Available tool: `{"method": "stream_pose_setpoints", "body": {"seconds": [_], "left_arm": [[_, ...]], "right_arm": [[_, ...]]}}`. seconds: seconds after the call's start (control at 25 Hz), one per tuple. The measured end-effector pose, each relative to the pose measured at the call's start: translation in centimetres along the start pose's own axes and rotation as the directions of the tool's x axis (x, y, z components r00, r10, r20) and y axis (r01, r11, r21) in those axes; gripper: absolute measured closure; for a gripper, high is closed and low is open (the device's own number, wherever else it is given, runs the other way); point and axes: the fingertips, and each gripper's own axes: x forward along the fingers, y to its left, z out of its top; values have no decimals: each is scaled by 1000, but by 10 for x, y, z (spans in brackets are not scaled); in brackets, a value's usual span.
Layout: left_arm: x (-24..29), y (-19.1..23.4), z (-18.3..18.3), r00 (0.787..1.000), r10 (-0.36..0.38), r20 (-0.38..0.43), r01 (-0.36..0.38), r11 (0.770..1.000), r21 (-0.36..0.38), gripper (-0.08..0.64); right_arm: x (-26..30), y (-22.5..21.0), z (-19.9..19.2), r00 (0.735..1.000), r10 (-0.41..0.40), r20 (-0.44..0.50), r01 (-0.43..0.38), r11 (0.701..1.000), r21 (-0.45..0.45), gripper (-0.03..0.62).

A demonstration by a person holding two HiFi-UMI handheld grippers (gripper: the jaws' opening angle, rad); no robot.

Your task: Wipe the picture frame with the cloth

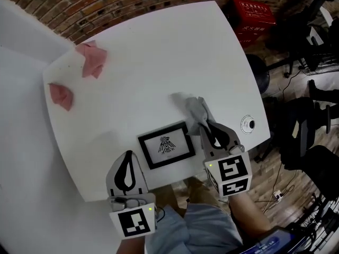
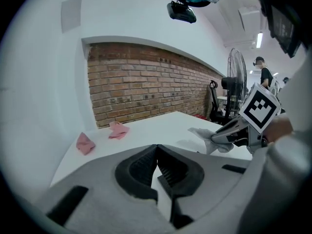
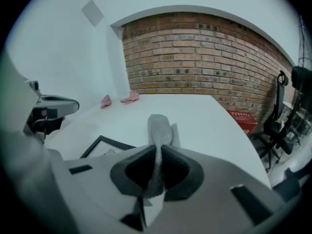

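Observation:
A black picture frame (image 1: 166,145) with a white print lies flat near the table's front edge; its corner shows in the right gripper view (image 3: 100,146). A grey cloth (image 1: 196,111) hangs pinched in my right gripper (image 1: 211,125), just right of the frame, and its free end droops over the tabletop (image 3: 160,128). The left gripper view also catches that cloth (image 2: 209,139). My left gripper (image 1: 127,157) sits at the frame's left, jaws closed with nothing between them (image 2: 157,152).
Two crumpled pink cloths (image 1: 92,59) (image 1: 61,95) lie at the far left of the white table (image 1: 159,52). A round cable hole (image 1: 248,124) sits by the right edge. A red crate (image 1: 254,16) and office chairs (image 1: 307,136) stand on the floor to the right.

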Motion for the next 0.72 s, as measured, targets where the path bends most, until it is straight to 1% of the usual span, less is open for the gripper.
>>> {"method": "stream_pose_setpoints", "body": {"seconds": [0.2,0.36,0.48,0.6,0.72], "left_arm": [[-20,-18,35,996,10,91,-11,1000,18,551],[-47,-30,71,984,28,179,-35,999,36,551],[-68,-40,100,964,40,262,-55,997,51,551],[-86,-46,123,935,55,349,-81,995,62,551],[-111,-57,132,919,69,387,-99,993,59,551]], "right_arm": [[-44,-9,24,994,-10,111,9,1000,10,557],[-84,-7,52,976,-9,220,12,1000,-9,557],[-113,-1,73,952,0,306,11,999,-33,557],[-137,8,92,918,18,397,13,997,-75,557],[-168,18,95,894,30,447,16,995,-98,557]]}}
